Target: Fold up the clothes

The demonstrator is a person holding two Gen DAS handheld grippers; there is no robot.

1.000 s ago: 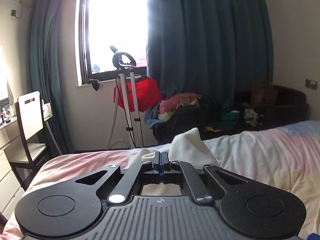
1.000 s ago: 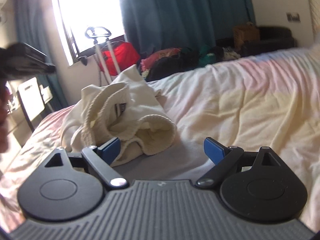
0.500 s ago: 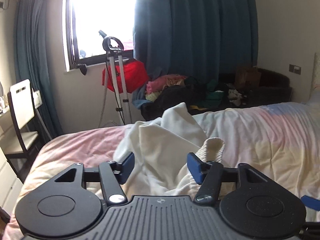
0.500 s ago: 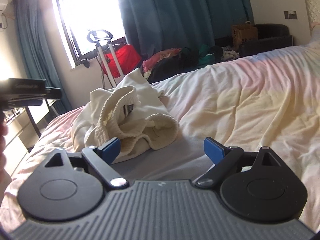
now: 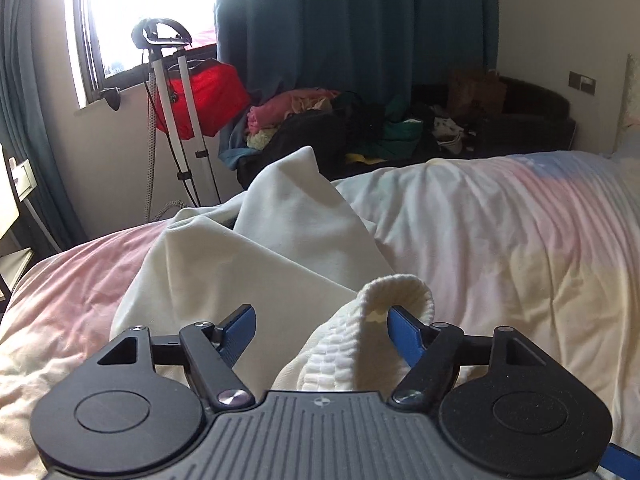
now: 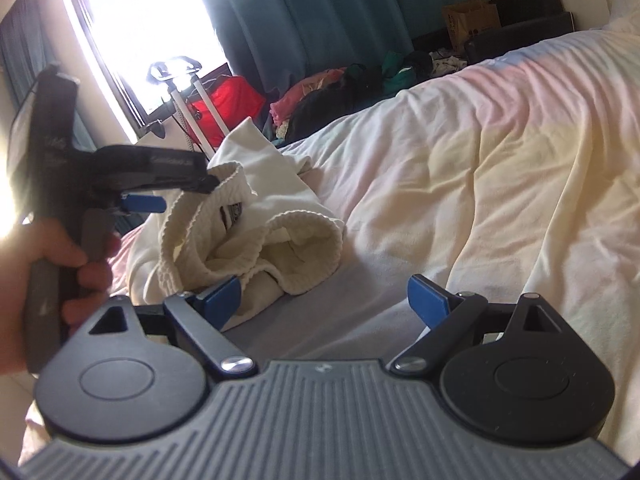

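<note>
Left wrist view low over the bed (image 5: 500, 240), close behind the cream sweatshirt (image 5: 240, 264), facing window (image 5: 132, 8) and curtains, right wrist view beside it, tilted, sharing sweatshirt, bed, window.

The left gripper (image 5: 322, 330) has its blue-padded fingers (image 5: 239, 326) spread wide apart, pointing forward and level. In the right wrist view it shows from the side, held by the person's left hand (image 6: 48, 276), whose fingers wrap the handle. The right gripper (image 6: 326, 300) is also spread wide, its blue pads (image 6: 426, 300) well apart, angled slightly downward.
</note>
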